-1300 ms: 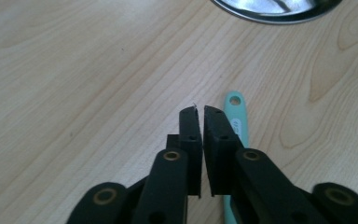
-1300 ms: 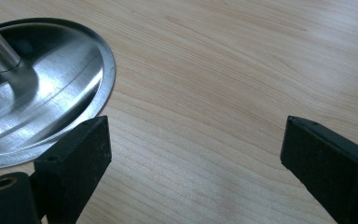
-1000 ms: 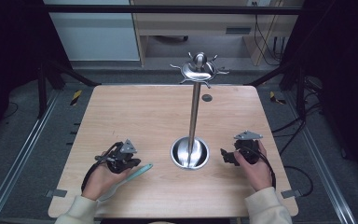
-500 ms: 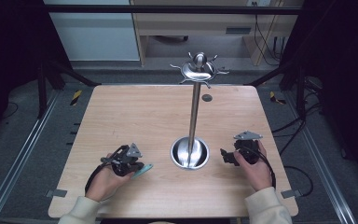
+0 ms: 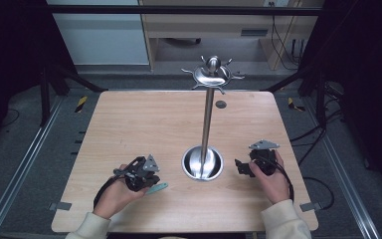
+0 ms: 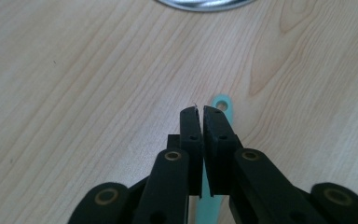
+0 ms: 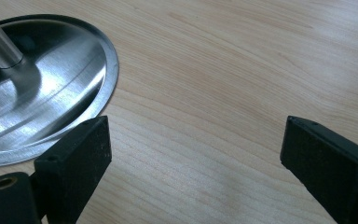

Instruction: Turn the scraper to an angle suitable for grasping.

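Item: pale wooden table (image 5: 129, 129) with rounded corners and visible grain, matt surface.

Standing near the front middle of the table: polished steel stand (image 5: 207, 124), made up of a round dished base, a slim upright pole and a domed top ringed with short curved hooks. It stands between the two grippers, apart from both. A small dark round mark (image 5: 221, 104) lies on the wood behind it.

Left gripper (image 5: 146, 180), black, held in the left hand (image 5: 114, 194): in the left gripper view the two flat black pads stand almost together, with only a thin slit between them, clamped on the thin mint-green flat plastic strip (image 6: 223, 109). The strip passes edgewise between the pads; its rounded end, pierced by a small hole, pokes out just beyond the tips, over the wood. In the high view the green end (image 5: 157, 188) shows just right of the gripper, short of the steel base.

Right gripper (image 5: 243, 168), black with a grey three-cornered plate, held in the right hand (image 5: 271, 179): jaws spread wide apart over bare wood, nothing between them, the steel base (image 7: 42, 102) just beside one pad.
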Tool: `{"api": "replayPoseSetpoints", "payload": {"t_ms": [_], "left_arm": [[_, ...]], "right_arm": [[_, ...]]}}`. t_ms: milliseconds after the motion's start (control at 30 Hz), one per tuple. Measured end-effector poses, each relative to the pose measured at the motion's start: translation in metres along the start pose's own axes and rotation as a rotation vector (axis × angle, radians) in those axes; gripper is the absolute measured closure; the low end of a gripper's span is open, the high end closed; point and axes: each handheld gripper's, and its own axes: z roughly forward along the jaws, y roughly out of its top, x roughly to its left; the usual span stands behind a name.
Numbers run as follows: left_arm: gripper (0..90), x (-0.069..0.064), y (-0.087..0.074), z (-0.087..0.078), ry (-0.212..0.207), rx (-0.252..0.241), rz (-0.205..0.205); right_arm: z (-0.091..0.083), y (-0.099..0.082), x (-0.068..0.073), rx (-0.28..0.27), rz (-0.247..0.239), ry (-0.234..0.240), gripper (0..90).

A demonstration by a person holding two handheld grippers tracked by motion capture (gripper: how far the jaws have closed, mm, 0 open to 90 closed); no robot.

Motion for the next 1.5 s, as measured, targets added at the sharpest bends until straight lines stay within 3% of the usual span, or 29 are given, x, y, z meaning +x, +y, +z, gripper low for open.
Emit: {"api": "replayPoseSetpoints", "payload": {"t_ms": [133,200,533,867,1500], "left_arm": [[81.5,-0.005,0.005,-0.002,0.026,0.069,0.028],[76.7,-0.006,0.011,0.000,0.002,0.131,0.044],[71.0,-0.004,0.021,0.015,-0.043,0.252,0.072],[66.5,-0.001,0.022,0.023,-0.090,0.286,0.064],[67.2,0.004,0.022,0.032,-0.121,0.328,0.063]], "right_arm": [[-0.001,0.000,0.000,-0.002,0.001,0.002,9.0],[-0.001,0.001,0.001,-0.007,-0.001,0.005,9.0],[-0.001,0.001,0.000,-0.010,0.003,0.009,9.0],[-0.001,0.001,0.000,-0.009,0.001,0.011,9.0],[0.000,0.001,0.000,-0.007,-0.001,0.010,9.0]]}}
